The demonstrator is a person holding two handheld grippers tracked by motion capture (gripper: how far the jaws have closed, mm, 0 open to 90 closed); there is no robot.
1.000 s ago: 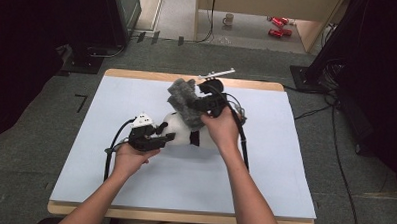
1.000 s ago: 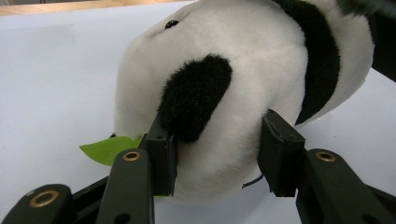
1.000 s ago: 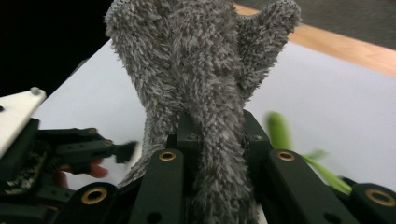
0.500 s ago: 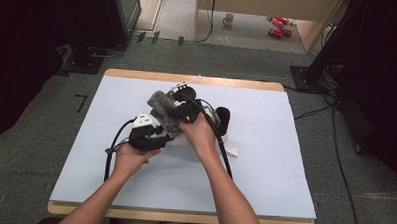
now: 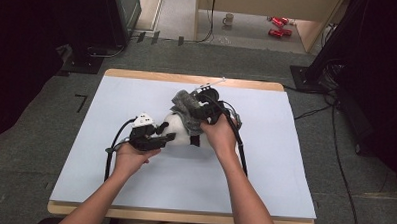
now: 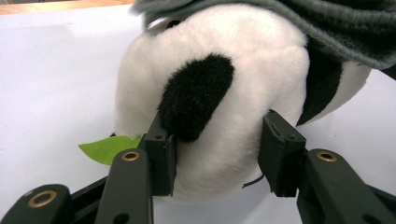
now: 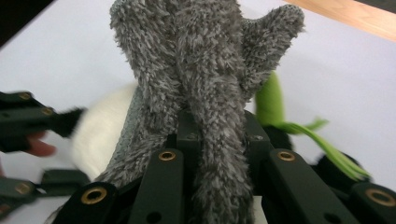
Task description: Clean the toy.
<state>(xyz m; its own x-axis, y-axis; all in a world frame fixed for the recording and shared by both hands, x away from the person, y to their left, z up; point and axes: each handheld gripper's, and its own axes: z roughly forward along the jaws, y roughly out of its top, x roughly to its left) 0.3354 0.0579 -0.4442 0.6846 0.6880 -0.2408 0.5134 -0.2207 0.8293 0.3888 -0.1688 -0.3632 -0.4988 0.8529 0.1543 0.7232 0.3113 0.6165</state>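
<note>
The left hand-held gripper (image 6: pixel 217 154) has its jaws clenched on the head of a panda (image 6: pixel 219 88) plush, one pad beside the black eye patch and the other on the white cheek, pinning the toy down on the worktop (image 5: pixel 133 190); in the high view this left hand-held gripper (image 5: pixel 160 139) sits low at the panda's (image 5: pixel 178 129) near-left side. The right hand-held gripper (image 7: pixel 217 135) is clamped tight on a fuzzy grey hat (image 7: pixel 205 70), a fold of it bunched between the jaws and rising above them, and from above the right hand-held gripper (image 5: pixel 199 112) holds the hat (image 5: pixel 186 109) over the top of the toy's head. The step looks to be pulling the hat down onto the panda. To do it well, the left grip should keep the head steady and low without squeezing so hard that the plush deforms and the opening cannot pass. The right hand should carry the hat's open edge over the crown, not just the pinched fold, and draw it down toward the worktop on the far side of the head. The risk is that the bunched knit catches on an ear; a small tilt of the right hand would likely free it. A green leaf (image 6: pixel 109 148) piece lies just beside the toy and should stay clear of the hat's edge.
</note>
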